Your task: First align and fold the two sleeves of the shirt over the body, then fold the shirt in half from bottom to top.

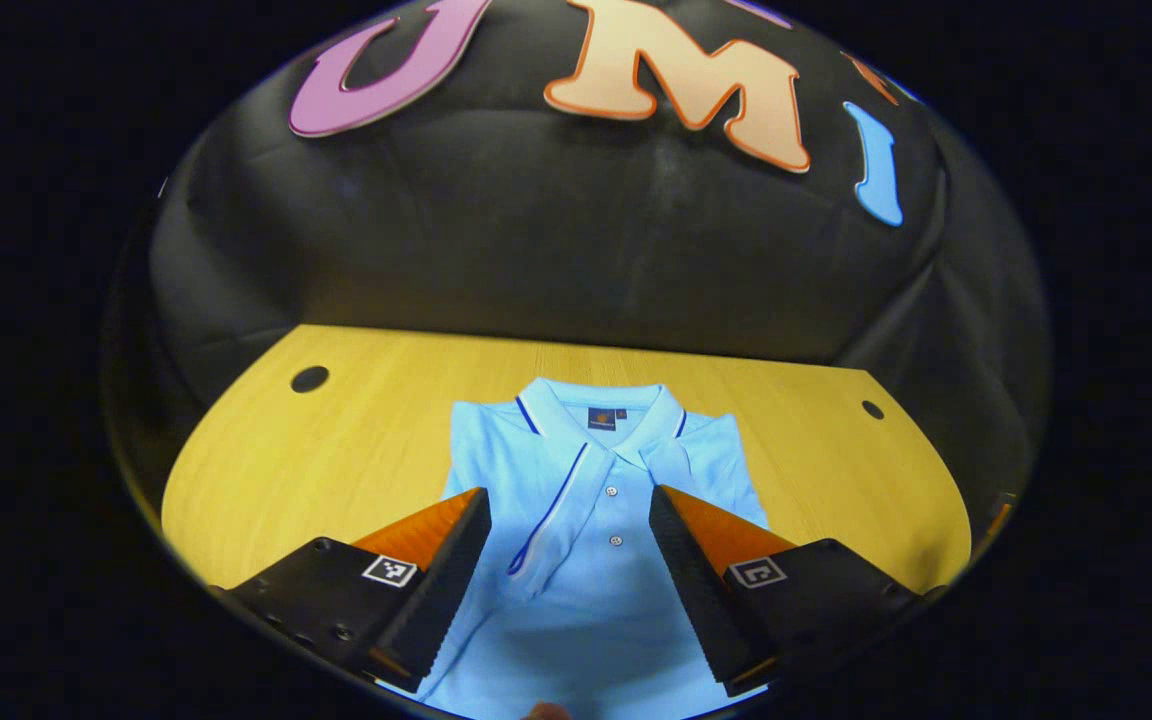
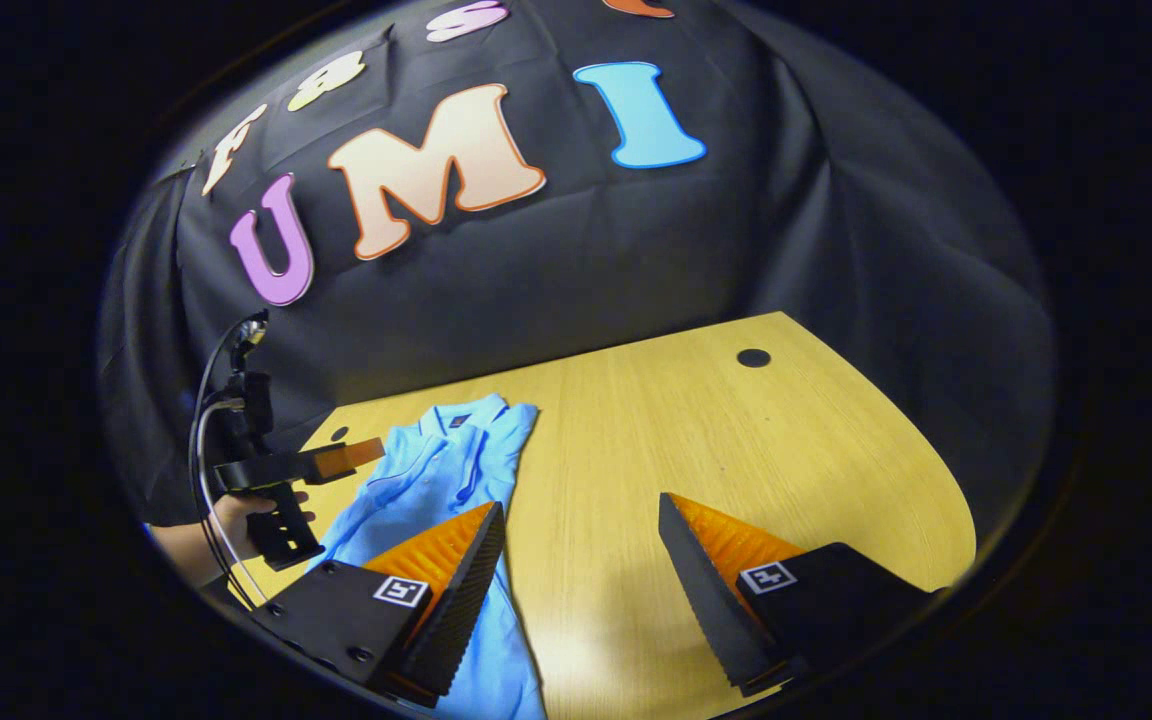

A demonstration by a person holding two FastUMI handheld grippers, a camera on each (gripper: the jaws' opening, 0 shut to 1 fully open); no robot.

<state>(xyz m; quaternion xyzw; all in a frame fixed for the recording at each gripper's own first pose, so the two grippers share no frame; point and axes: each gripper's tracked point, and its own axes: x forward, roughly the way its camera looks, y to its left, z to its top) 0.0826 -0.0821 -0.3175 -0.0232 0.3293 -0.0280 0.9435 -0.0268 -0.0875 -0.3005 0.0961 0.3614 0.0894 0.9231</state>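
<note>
Shirt lies flat on the desk, collar toward the top of the frame in my left gripper view and its body running down to the bottom edge, so its long axis points straight away from my left gripper. It looks narrow, its side edges nearly straight, so I judge both sleeves are already folded over the body, though I cannot see the folds clearly.

My left fingers stand wide apart, one on each side of the button placket, holding nothing, above the middle of the shirt. The hem sits below the bottom of that frame, so I cannot see it.

In my right gripper view the shirt sits at lower left, running from the collar near the middle of the frame down under my right gripper's left-hand finger. My right gripper also has its fingers apart and empty, with mostly bare desk between them. My left gripper shows far left there, a hand gripping it, just beside the shirt.

What remains, I judge, is the bottom-to-top fold. That turns on the hem, which lies nearer me than both pairs of fingers. My left gripper is centred on the cloth; my right sits off its edge.
</note>
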